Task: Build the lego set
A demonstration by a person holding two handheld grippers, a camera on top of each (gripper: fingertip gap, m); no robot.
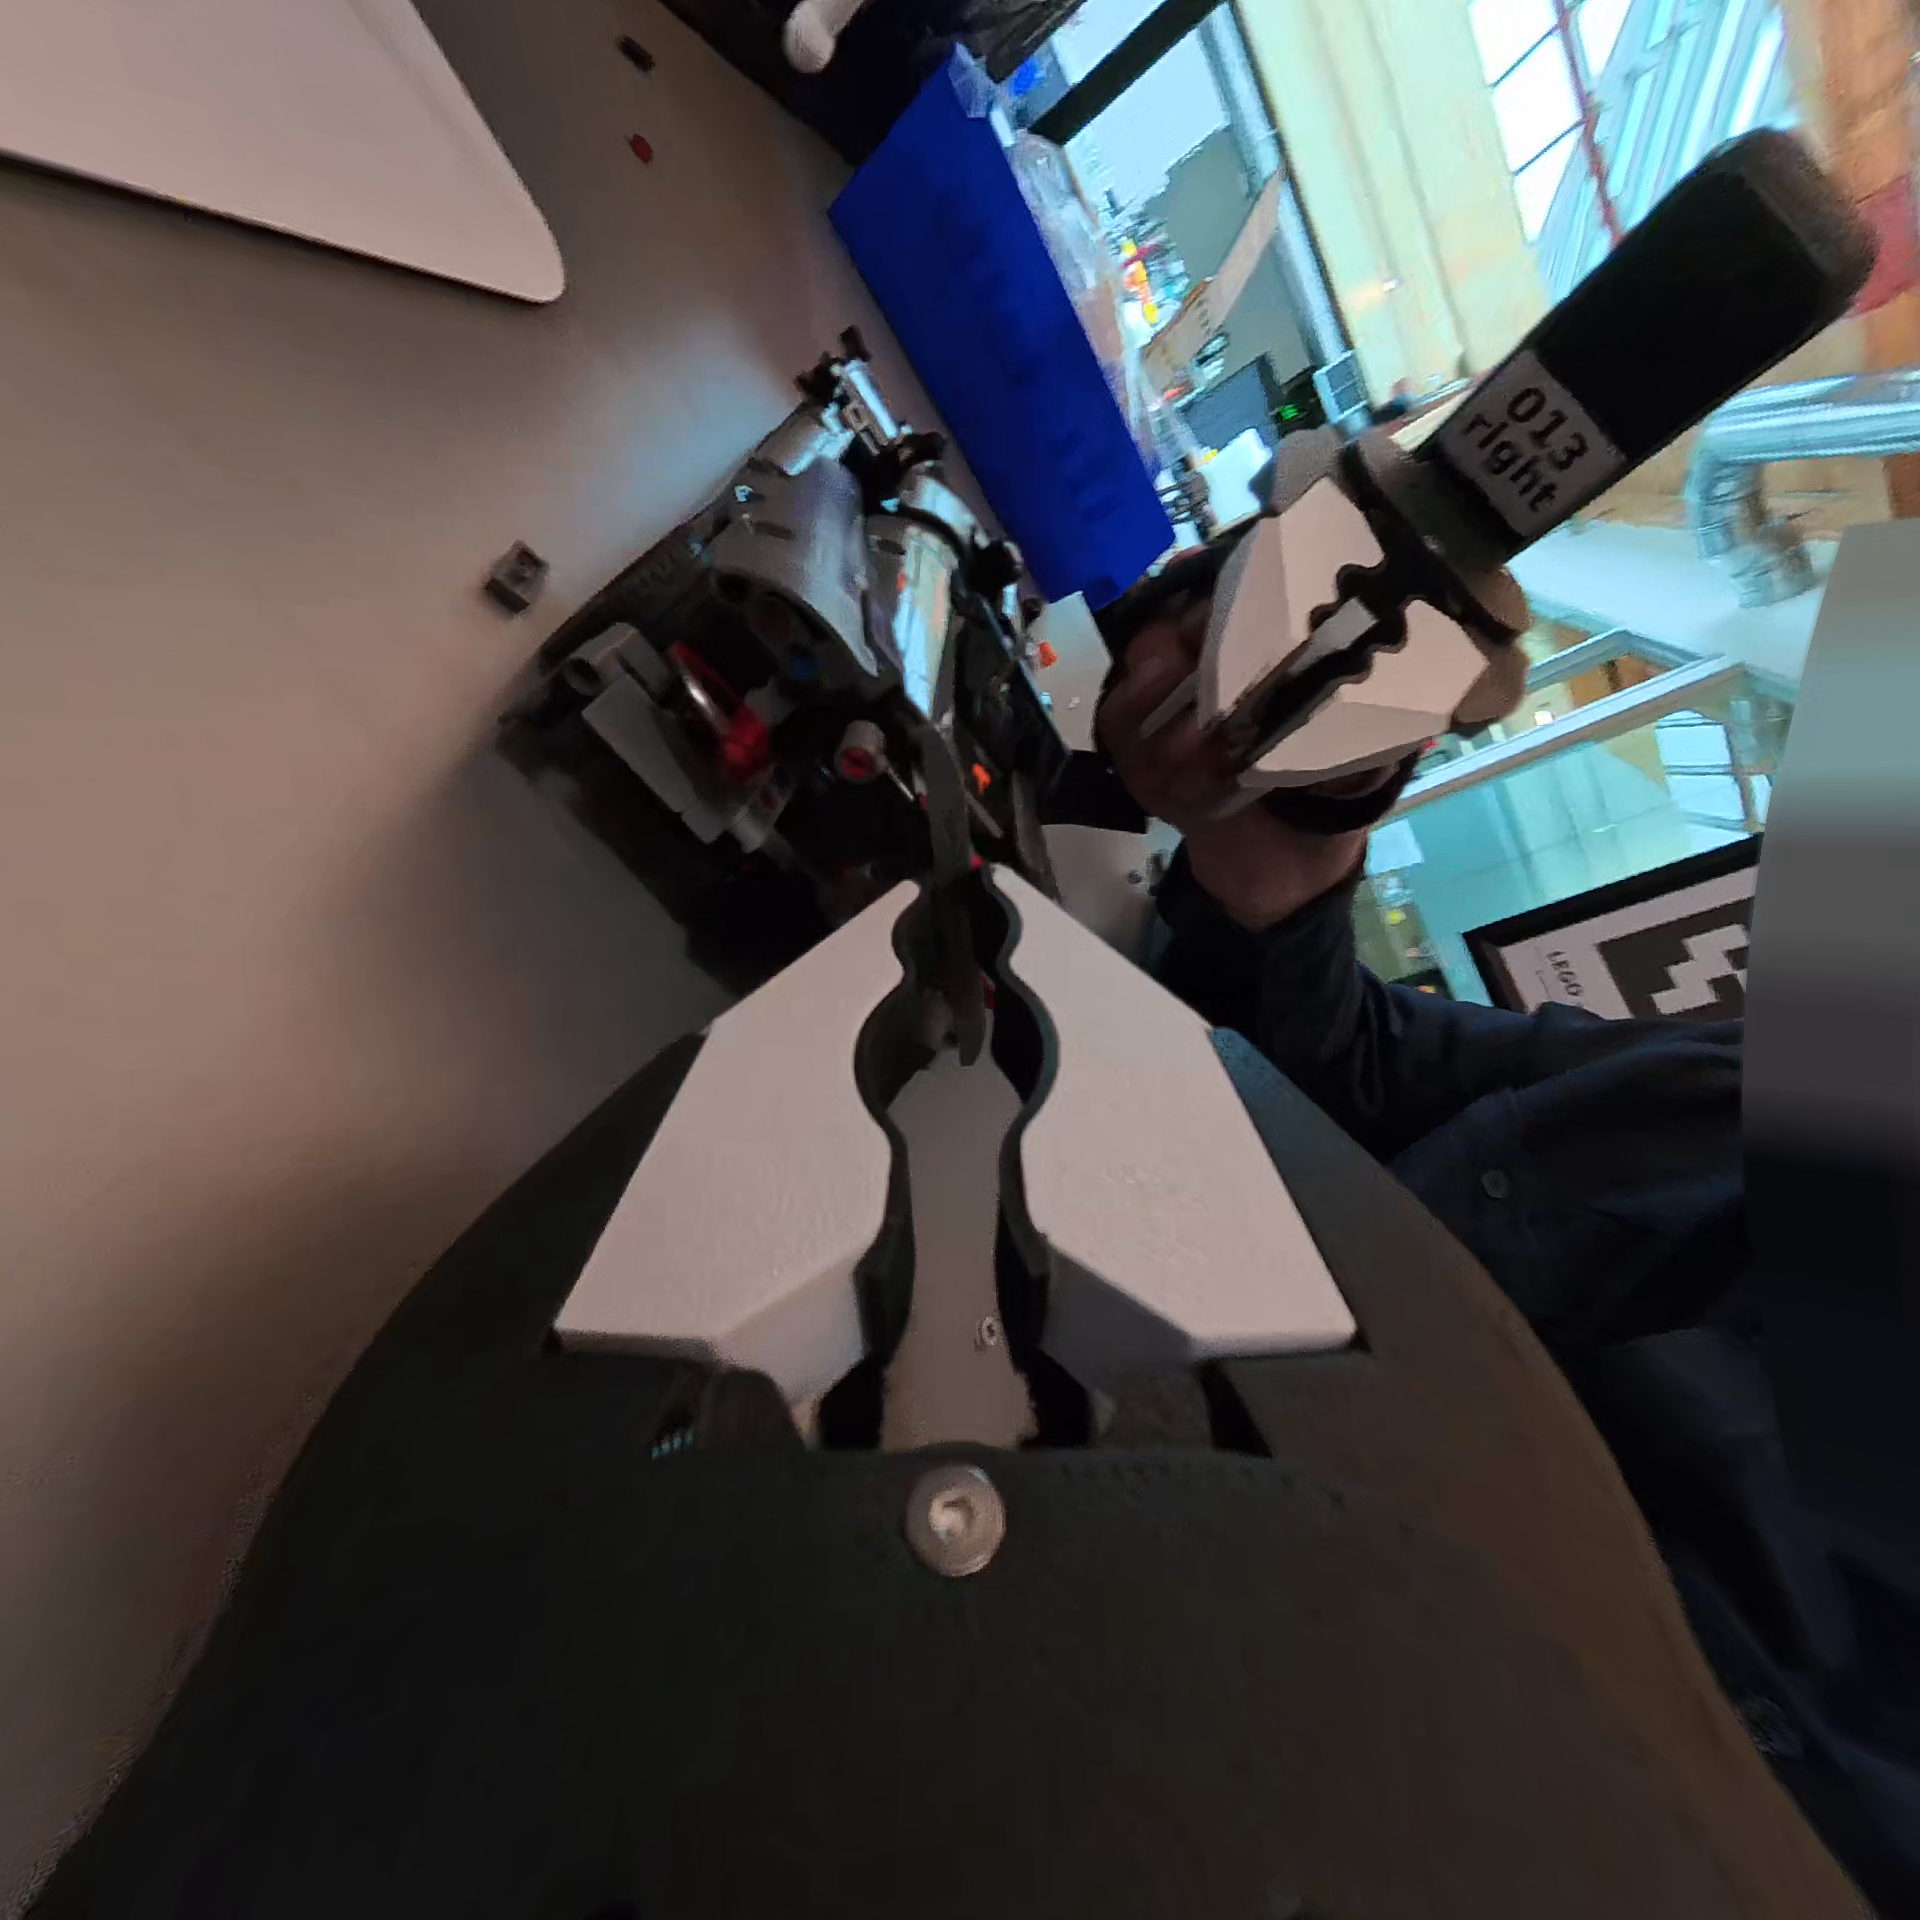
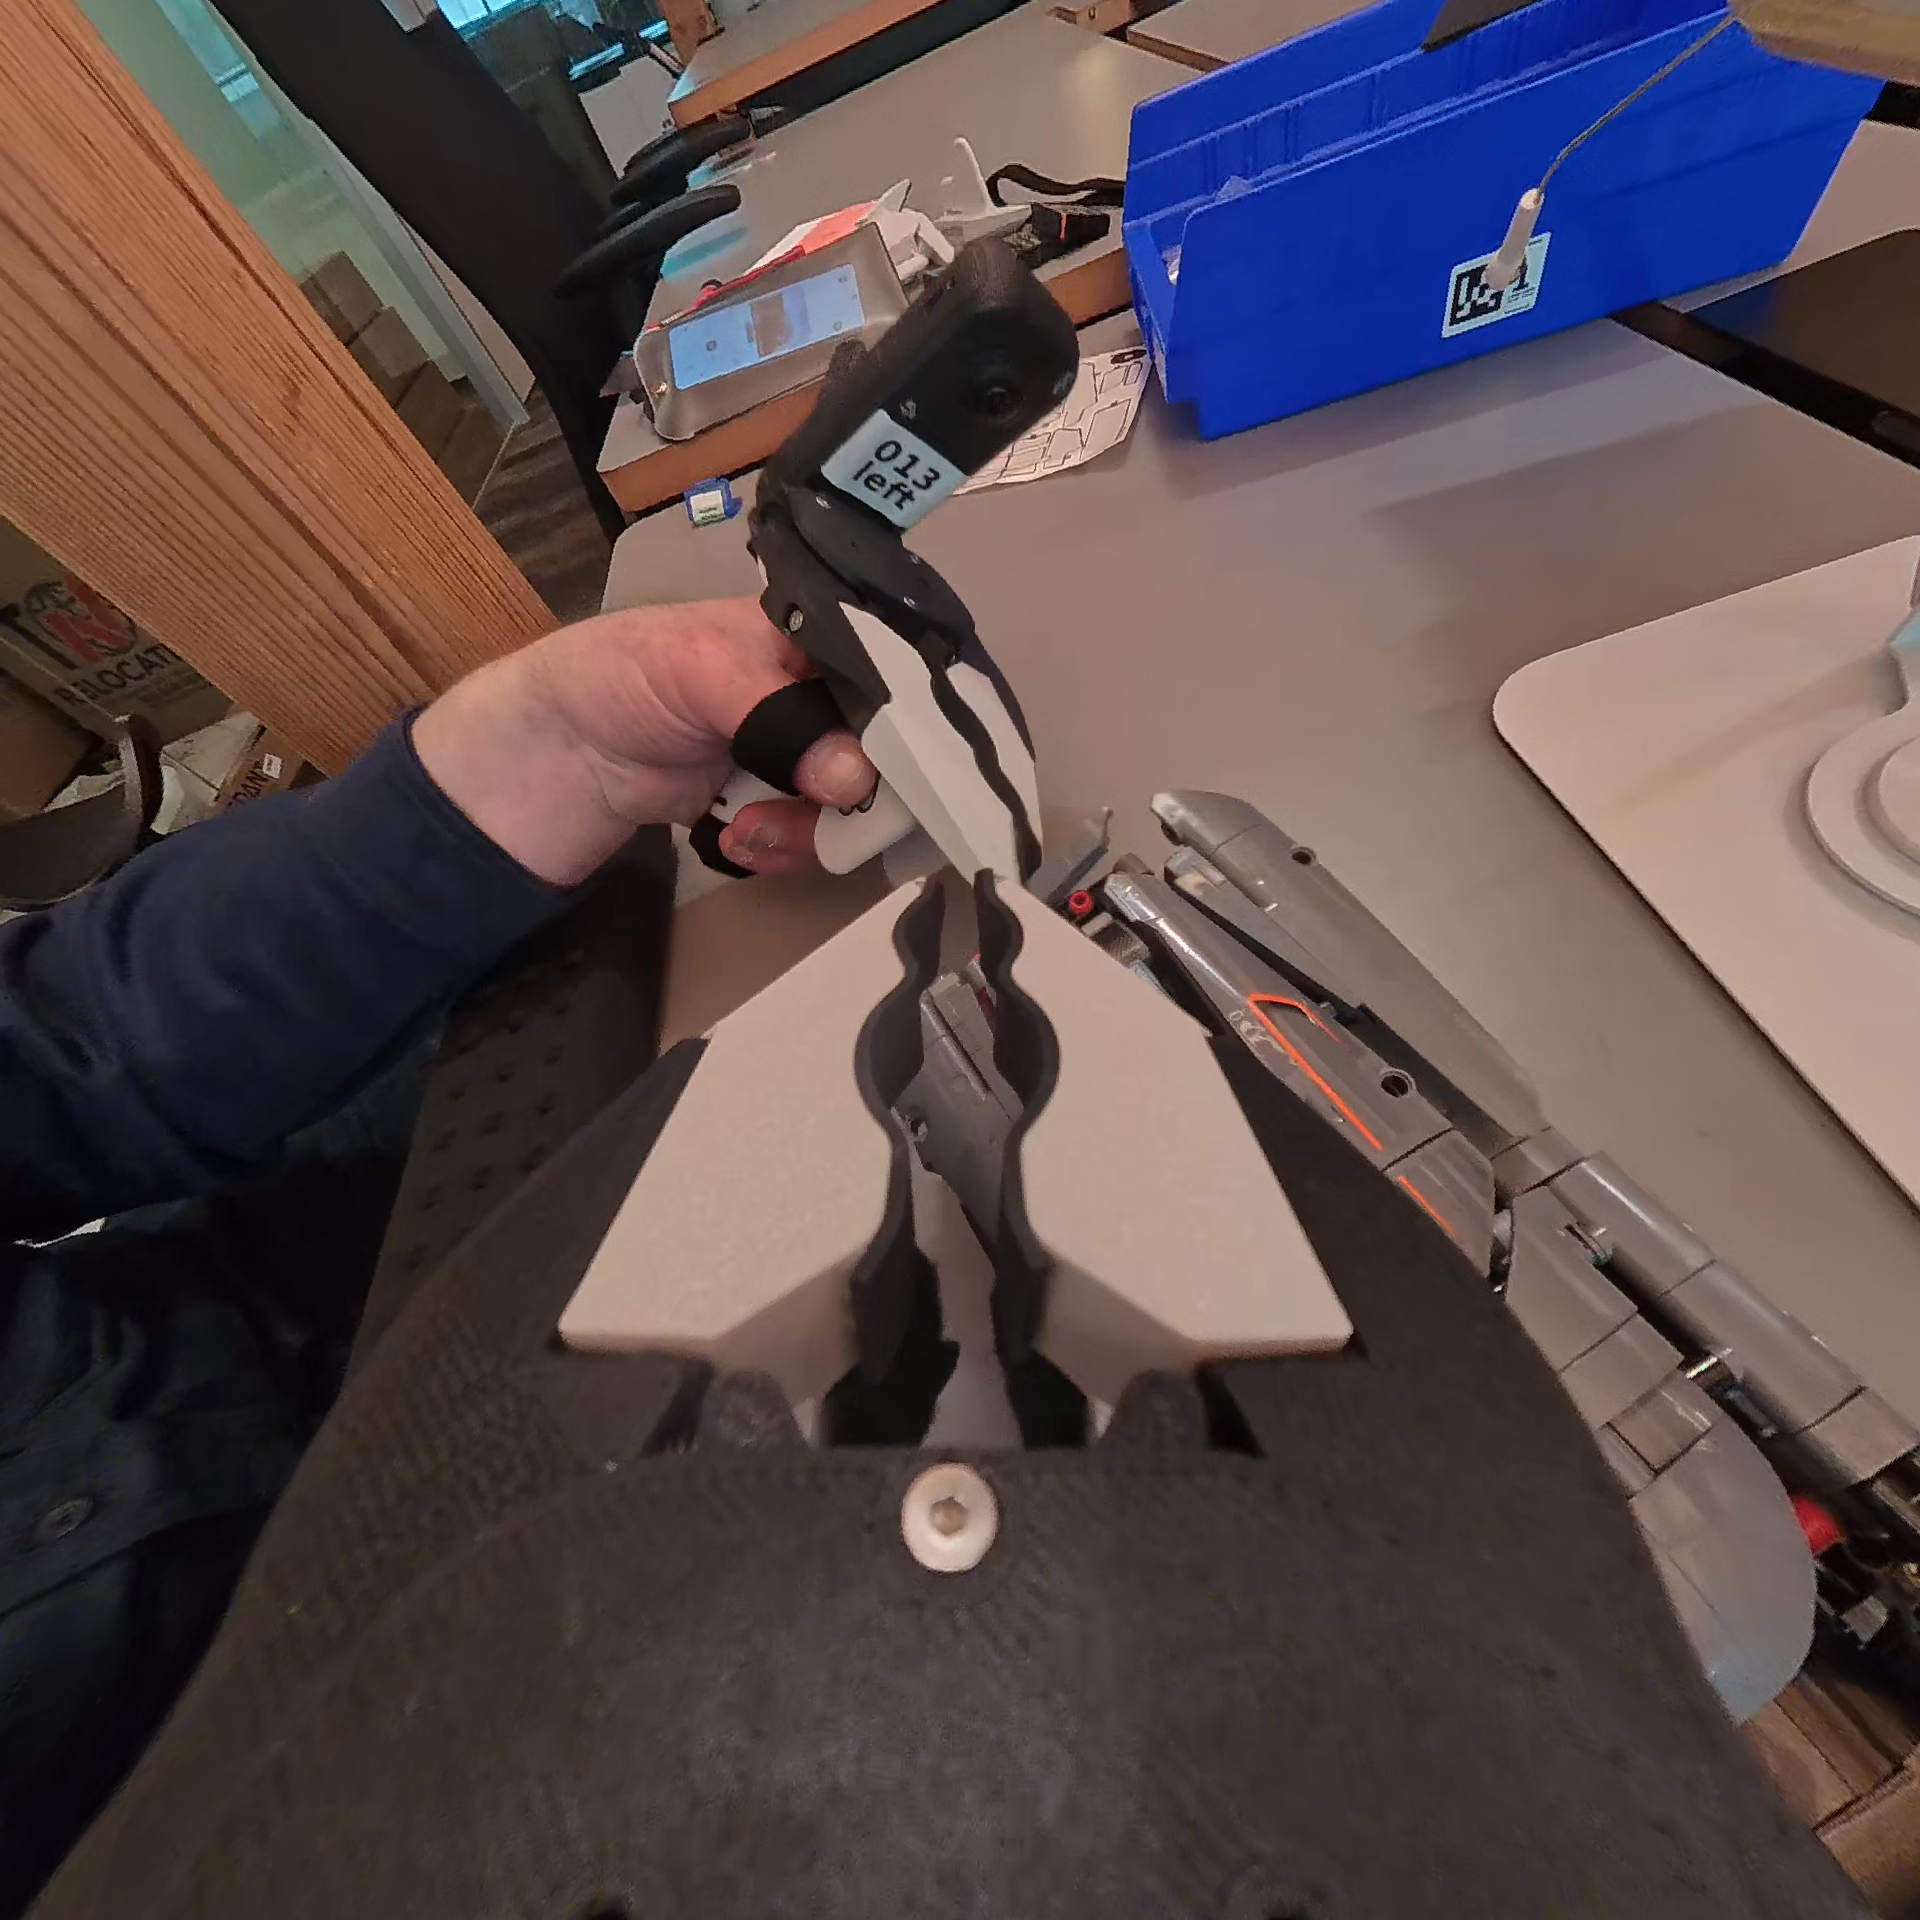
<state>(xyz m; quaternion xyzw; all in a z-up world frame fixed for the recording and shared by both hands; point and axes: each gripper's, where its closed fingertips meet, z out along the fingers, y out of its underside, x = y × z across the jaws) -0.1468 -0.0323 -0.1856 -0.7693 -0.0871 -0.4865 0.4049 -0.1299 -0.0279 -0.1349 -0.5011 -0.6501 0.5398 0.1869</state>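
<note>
A large grey Lego model, long and vehicle-like with orange striping, lies on its side on the grey bench, close to the near edge, as a person in a dark blue sleeve works it with two hand-held tools. The left tool has its fingers drawn nearly together on a thin dark curved part that projects from the model's underside. The right tool is likewise closed to a narrow gap, with a grey piece of the model wedged between its fingers deeper in; whether the tips themselves pinch anything cannot be told. In the right wrist view, the left tool's tips meet the right's just above the model's end, so both appear to be working the same small spot. A blue bin stands well behind, a pale rounded mat lies beside the model, and a small loose dark brick sits apart on the bench.

The step looks like seating or adjusting that thin part. Done well, one tool would steady the body while the other presses straight along the connection's line, gently, since the slender part seems likely to twist or pop free under sideways force.
</note>
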